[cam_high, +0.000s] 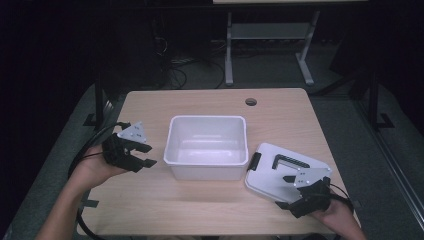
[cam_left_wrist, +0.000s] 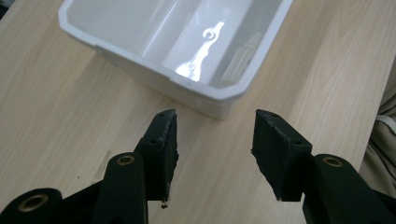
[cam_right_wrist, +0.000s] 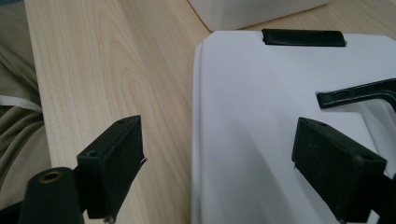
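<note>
- The white bin (cam_high: 207, 146) stands open-topped at the middle of the bench (cam_high: 150, 200), with nothing visible inside it, so its mouth is free from every side.
- Its white lid (cam_high: 280, 172) lies flat at about 4 o'clock from the bin, black handle (cam_high: 290, 161) facing up and one corner nearly touching the bin's wall; I judge it is parked there close by for fitting on.
- The left tongs (cam_high: 148, 155) hover at 9 o'clock of the bin, jaws part-way open and gripping nothing. In the left gripper view they point at the bin's near corner (cam_left_wrist: 219, 109), apart from it, probably ready to steady it.
- The right tongs (cam_high: 289, 178) sit over the lid at its 5 o'clock edge, jaws wide and clear of any grip. In the right gripper view the lid's edge (cam_right_wrist: 196, 140) runs between them, which looks like lining up to pinch that rim or reach the handle.
</note>
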